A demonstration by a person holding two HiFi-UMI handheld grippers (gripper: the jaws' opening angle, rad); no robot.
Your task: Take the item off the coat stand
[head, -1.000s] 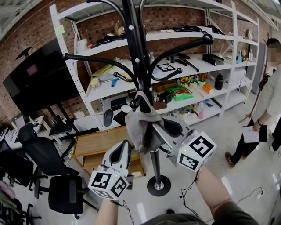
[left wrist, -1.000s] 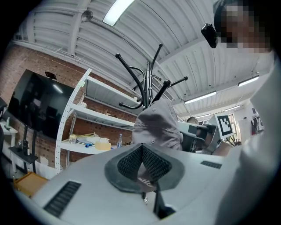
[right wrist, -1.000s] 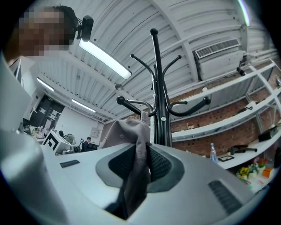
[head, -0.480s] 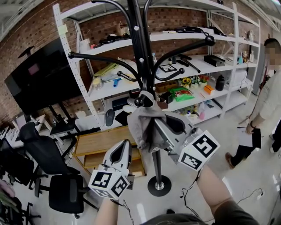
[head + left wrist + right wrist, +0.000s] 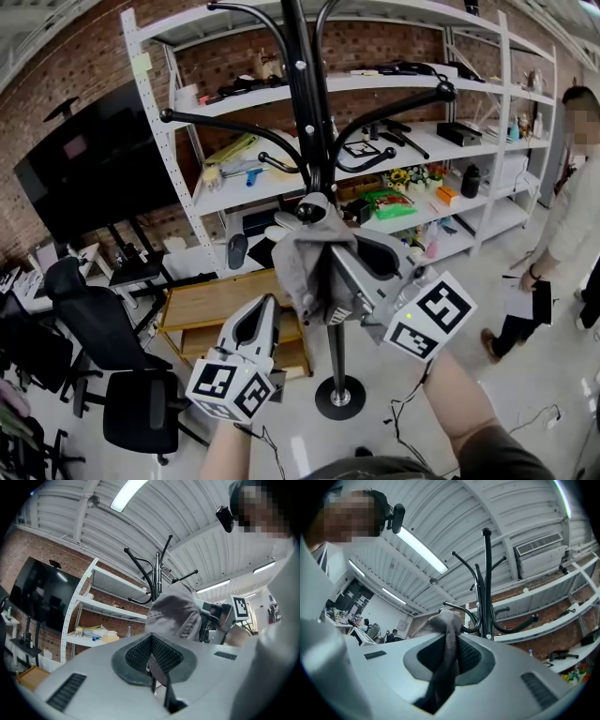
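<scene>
A grey cap (image 5: 302, 260) hangs at a low hook of the black coat stand (image 5: 310, 122); whether it still rests on the hook is hidden. My right gripper (image 5: 323, 267) reaches in from the lower right. Its jaws have just been closing and are shut on the cap's fabric. In the right gripper view the cap (image 5: 446, 629) runs down between the pads. My left gripper (image 5: 263, 307) hangs lower left of the cap, apart from it, shut and empty. From the left gripper view the cap (image 5: 175, 616) shows ahead, with the right gripper (image 5: 212, 617) behind it.
The stand's round base (image 5: 339, 396) is on the floor. Behind stand white shelves (image 5: 246, 187) full of tools, a low wooden table (image 5: 201, 310), a dark screen (image 5: 86, 176) and office chairs (image 5: 105, 358) at the left. A person (image 5: 565, 234) stands at the far right.
My right gripper has risen a little and shifted right, with the cap in it. The left gripper has stayed where it was.
</scene>
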